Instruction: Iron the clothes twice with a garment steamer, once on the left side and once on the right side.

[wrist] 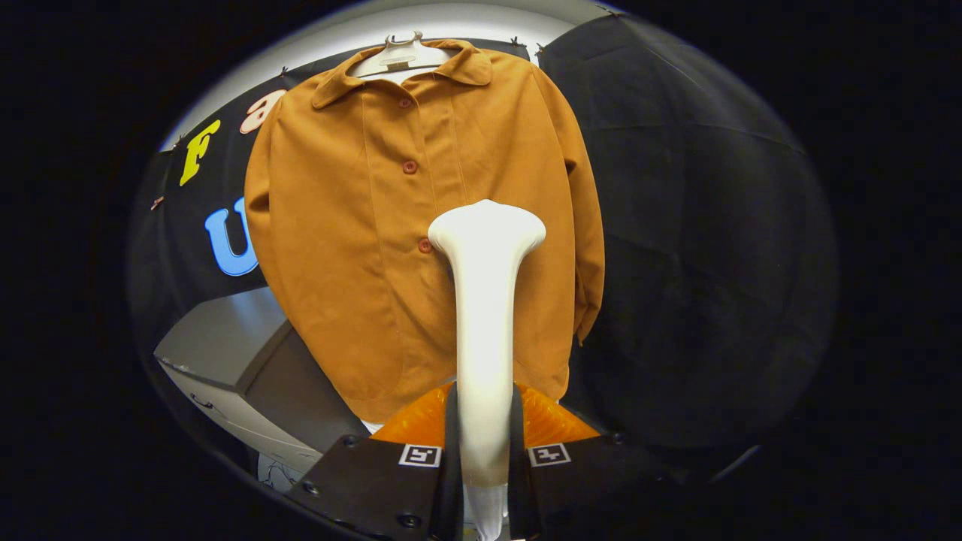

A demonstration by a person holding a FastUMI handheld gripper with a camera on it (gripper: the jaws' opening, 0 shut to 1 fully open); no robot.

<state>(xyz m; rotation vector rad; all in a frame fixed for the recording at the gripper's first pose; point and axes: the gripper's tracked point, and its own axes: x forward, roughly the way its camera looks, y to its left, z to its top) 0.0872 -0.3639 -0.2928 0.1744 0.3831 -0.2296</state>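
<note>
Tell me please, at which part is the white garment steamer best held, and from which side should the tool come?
Best on the slim straight handle, well below the flared head, closing from its two sides. That is how the tool grips the garment steamer now: both fingers press the narrow handle, leaving the wide head free, pointing up at the brown shirt on its hanger.

Camera rides the tool, facing the shirt.

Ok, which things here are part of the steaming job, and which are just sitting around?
Part of the job:
- white garment steamer, clamped between the fingers of the hand-held gripper
- orange-brown shirt, beyond the steamer's head
- white hanger holding the shirt

Just lying about:
- grey cabinet, below and beside the shirt
</note>
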